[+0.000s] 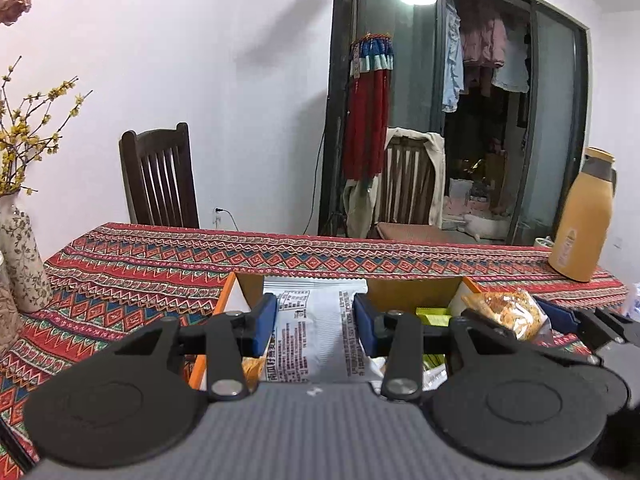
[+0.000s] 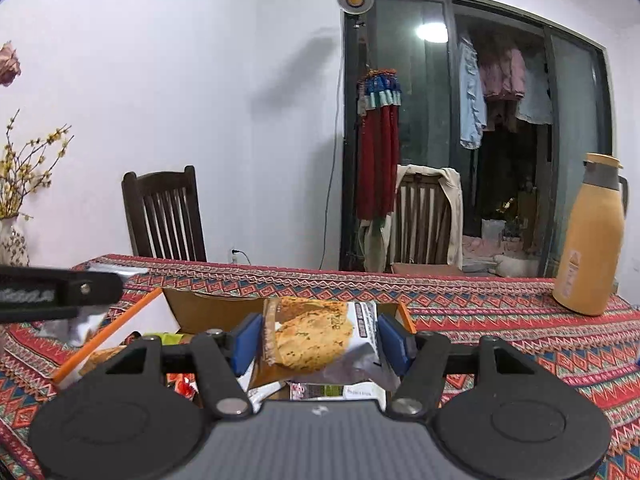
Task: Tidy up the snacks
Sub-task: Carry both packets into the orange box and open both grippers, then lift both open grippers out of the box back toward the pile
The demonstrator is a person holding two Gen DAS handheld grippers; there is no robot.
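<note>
Left wrist view: L gripper (image 1: 316,322) clamps a white snack packet (image 1: 316,332), R gripper (image 1: 516,316) w/ its orange snack bag (image 1: 508,312) at right.
Detail: blue pads pinch the white packet on both sides, held over the orange-edged cardboard box (image 1: 224,300) on the patterned tablecloth (image 1: 140,276); more packs lie in the box below. Yellow thermos (image 1: 580,224) stands far right, vase (image 1: 20,256) at left.

Right wrist view: R gripper (image 2: 320,340) closed on the orange snack bag (image 2: 312,332).
Detail: bag shows flat crackers, squeezed between the pads above the box (image 2: 192,304), other snacks under it. L gripper's arm w/ the white packet (image 2: 86,320) enters from the left edge. Thermos (image 2: 592,240) stands apart at right.
</note>
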